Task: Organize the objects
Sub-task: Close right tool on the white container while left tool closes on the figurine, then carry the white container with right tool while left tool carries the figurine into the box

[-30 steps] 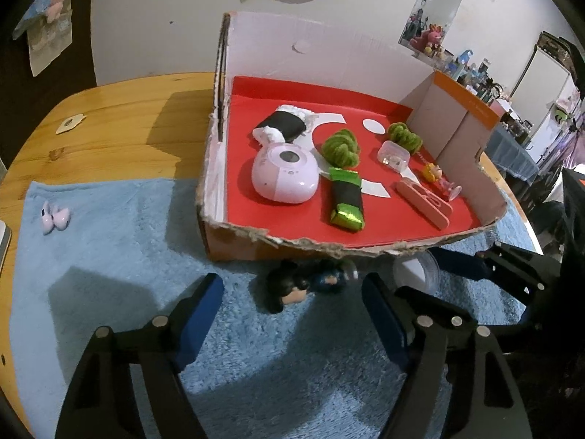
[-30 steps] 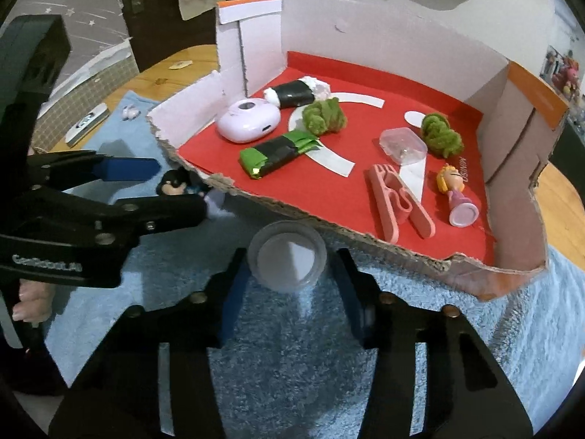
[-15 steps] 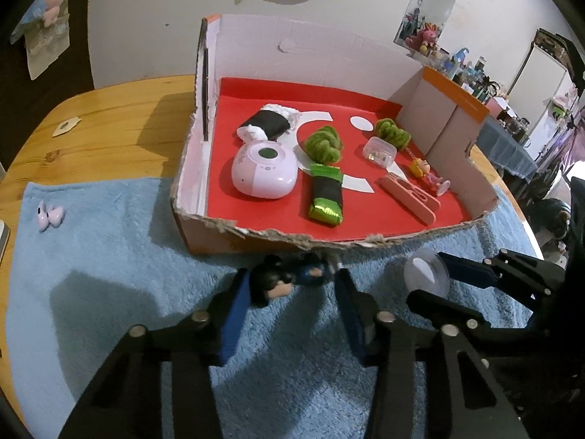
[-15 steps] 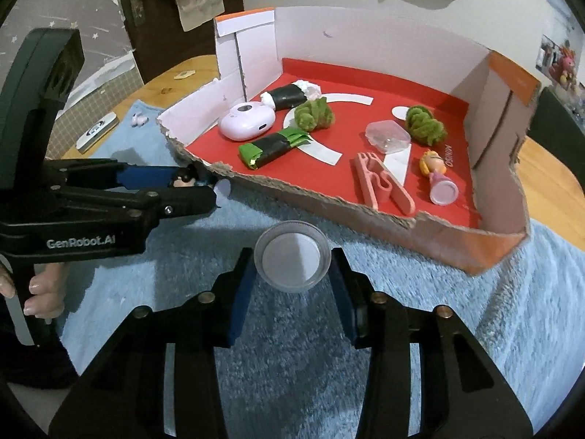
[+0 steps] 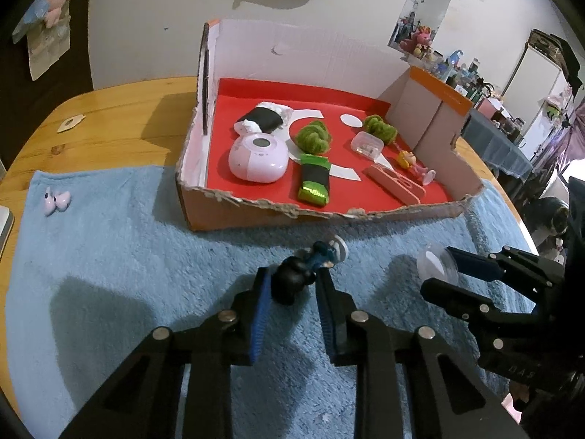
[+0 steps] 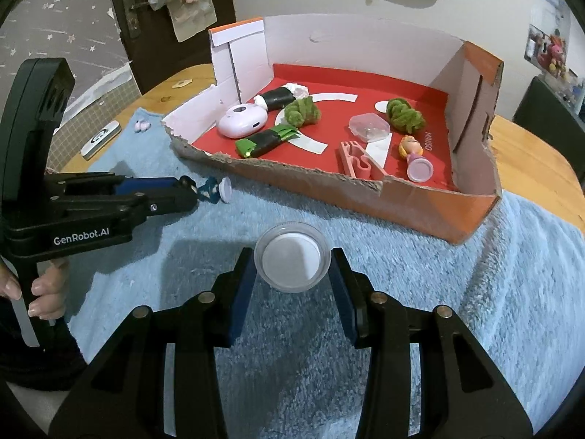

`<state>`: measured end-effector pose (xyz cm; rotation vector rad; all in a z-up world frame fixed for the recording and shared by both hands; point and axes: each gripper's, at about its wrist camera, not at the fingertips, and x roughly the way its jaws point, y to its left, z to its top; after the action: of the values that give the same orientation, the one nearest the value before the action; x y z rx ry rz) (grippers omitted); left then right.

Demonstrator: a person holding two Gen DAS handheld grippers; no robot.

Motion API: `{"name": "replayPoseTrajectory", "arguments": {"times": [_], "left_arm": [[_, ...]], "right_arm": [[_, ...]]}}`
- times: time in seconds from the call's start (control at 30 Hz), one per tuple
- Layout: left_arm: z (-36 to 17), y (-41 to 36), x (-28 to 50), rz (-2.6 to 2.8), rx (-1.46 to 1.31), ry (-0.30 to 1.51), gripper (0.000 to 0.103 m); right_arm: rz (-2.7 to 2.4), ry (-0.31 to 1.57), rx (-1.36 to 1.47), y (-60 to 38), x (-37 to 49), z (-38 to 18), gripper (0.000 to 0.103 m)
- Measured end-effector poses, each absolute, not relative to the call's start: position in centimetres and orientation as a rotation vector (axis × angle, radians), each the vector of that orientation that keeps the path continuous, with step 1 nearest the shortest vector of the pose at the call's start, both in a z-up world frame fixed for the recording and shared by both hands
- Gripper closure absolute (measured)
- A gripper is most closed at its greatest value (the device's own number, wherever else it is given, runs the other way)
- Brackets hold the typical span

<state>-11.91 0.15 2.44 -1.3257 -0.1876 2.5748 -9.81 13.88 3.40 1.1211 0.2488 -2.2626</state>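
A small dark-haired figurine (image 5: 321,256) in blue with a round white base sits between my left gripper's (image 5: 292,280) blue pads, which are shut on its head, just above the blue towel (image 5: 128,256). The right wrist view shows that figurine (image 6: 214,189) sticking out of the left gripper (image 6: 190,192), a hand on the handle. My right gripper (image 6: 292,259) is shut on a small round clear container (image 6: 289,270) with a white inside. That container (image 5: 435,261) and the right gripper (image 5: 451,272) also show at the right of the left wrist view.
A torn cardboard box (image 5: 329,216) with a red floor stands behind on the wooden table (image 5: 120,117). It holds a lilac round device (image 5: 257,159), two wrapped rolls, two green fuzzy pieces, a clear case, a pink clip and a yellow-haired doll (image 6: 411,150). A small pink item (image 5: 56,199) lies on the towel's left.
My left gripper's jaws have come together around the figurine, which lay loose on the towel before. The right gripper has drawn a little back from the box with the container.
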Motion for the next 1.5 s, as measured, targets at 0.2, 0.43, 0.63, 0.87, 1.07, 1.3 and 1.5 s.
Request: {"name": "replayPoseTrajectory", "arguments": {"times": [0.2, 0.43, 0.63, 0.87, 1.07, 1.3, 1.5], "left_arm": [[3.2, 2.0, -10.4, 2.450, -1.297, -0.134, 0.077], [2.9, 2.6, -9.8, 2.444, -1.305, -0.041, 0.073], [2.3, 3.1, -9.0, 2.377, -1.320, 0.026, 0.066], [3.5, 2.7, -8.9, 2.452, -1.225, 0.072, 0.054], [2.8, 3.3, -10.1, 2.379, -1.206, 0.100, 0.053], [2.8, 4.8, -8.1, 2.319, -1.181, 0.110, 0.046], [3.4, 5.4, -6.8, 2.311, -1.177, 0.133, 0.046]], "right_arm": [[-2.269, 0.233, 1.115, 14.3, -9.7, 3.6, 0.064], [-2.276, 0.223, 1.132, 15.1, -9.6, 3.4, 0.064], [-2.257, 0.235, 1.178, 15.4, -9.0, 2.3, 0.063], [-2.267, 0.222, 1.176, 15.8, -8.6, 2.4, 0.063], [-2.268, 0.230, 1.178, 15.8, -8.4, 2.4, 0.061], [-2.294, 0.266, 1.151, 15.7, -7.8, 2.6, 0.040], [-2.303, 0.260, 1.172, 16.4, -7.9, 2.3, 0.040]]}}
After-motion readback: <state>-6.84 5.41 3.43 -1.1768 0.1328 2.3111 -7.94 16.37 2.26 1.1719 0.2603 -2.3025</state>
